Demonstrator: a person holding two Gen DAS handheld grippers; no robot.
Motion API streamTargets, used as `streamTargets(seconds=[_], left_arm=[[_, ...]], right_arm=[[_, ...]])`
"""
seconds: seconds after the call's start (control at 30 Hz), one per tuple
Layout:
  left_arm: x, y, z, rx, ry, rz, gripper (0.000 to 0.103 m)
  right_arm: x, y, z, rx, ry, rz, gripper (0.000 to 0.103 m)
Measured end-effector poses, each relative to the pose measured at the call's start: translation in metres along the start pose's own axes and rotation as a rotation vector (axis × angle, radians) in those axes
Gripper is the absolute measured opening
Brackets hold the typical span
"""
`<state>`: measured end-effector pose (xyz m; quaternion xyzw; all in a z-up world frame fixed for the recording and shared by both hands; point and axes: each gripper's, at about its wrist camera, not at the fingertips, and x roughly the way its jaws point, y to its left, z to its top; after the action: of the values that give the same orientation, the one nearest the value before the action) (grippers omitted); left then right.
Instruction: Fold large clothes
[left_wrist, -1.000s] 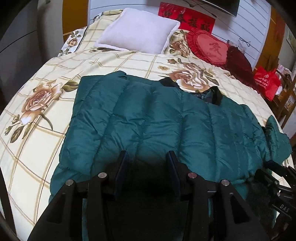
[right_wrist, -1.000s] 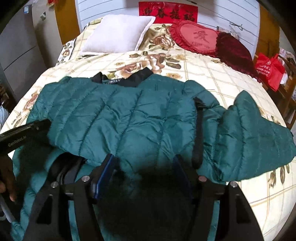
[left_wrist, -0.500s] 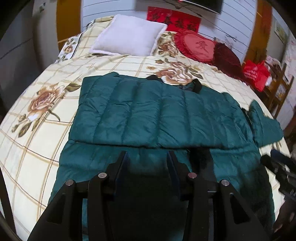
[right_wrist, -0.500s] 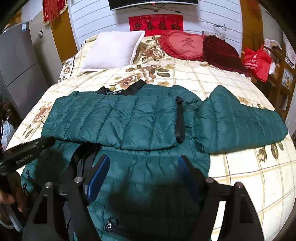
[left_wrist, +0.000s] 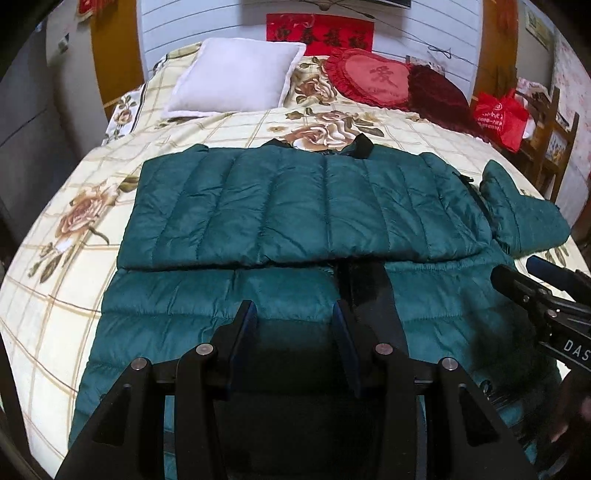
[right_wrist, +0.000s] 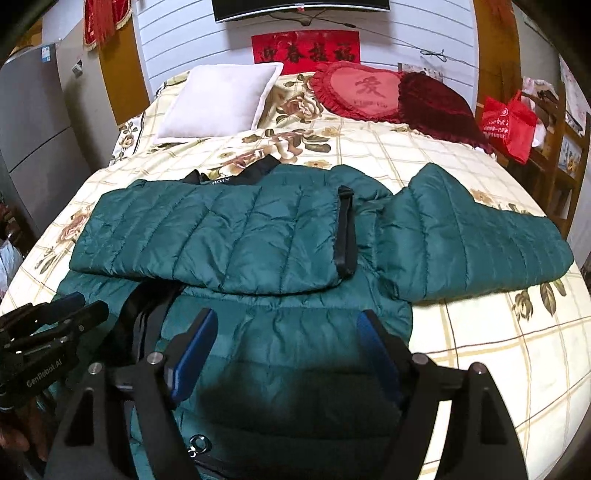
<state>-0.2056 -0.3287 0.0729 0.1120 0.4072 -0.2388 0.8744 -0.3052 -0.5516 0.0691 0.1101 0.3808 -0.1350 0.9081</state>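
Observation:
A dark green quilted down jacket (left_wrist: 295, 206) lies across the bed, also in the right wrist view (right_wrist: 229, 236). One sleeve is folded flat across the chest; the other sleeve (right_wrist: 476, 243) stretches out to the right over the bedspread. The black collar (right_wrist: 236, 173) faces the pillows. My left gripper (left_wrist: 295, 314) is open and empty above the jacket's lower body. My right gripper (right_wrist: 286, 328) is open and empty above the lower body too. Each gripper shows at the other view's edge, the right one (left_wrist: 535, 291) and the left one (right_wrist: 48, 325).
The bed has a cream floral checked bedspread (left_wrist: 74, 221). A white pillow (left_wrist: 236, 77), a red heart cushion (left_wrist: 369, 77) and a dark red cushion (left_wrist: 439, 96) lie at the head. A red bag (right_wrist: 509, 122) and wooden furniture stand at the right.
Both grippers have drawn back and up from the jacket. The folded sleeve that was raised close to the cameras now lies flat across the chest. The right jaws stand wider.

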Motion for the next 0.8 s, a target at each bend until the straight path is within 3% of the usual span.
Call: streamTargets(seconds=[0.43,0.8], left_arm=[[-0.005,0.007,-0.003,-0.030,-0.014,0.012,0.052],[-0.013,0.012,-0.004,-0.038,-0.032,-0.001,0.052]], right_arm=[[0.009,-0.003,-0.006,-0.006,0.023,-0.003,0.081],[-0.007,0.014,-0.008,-0.001,-0.003,0.030,0.085]])
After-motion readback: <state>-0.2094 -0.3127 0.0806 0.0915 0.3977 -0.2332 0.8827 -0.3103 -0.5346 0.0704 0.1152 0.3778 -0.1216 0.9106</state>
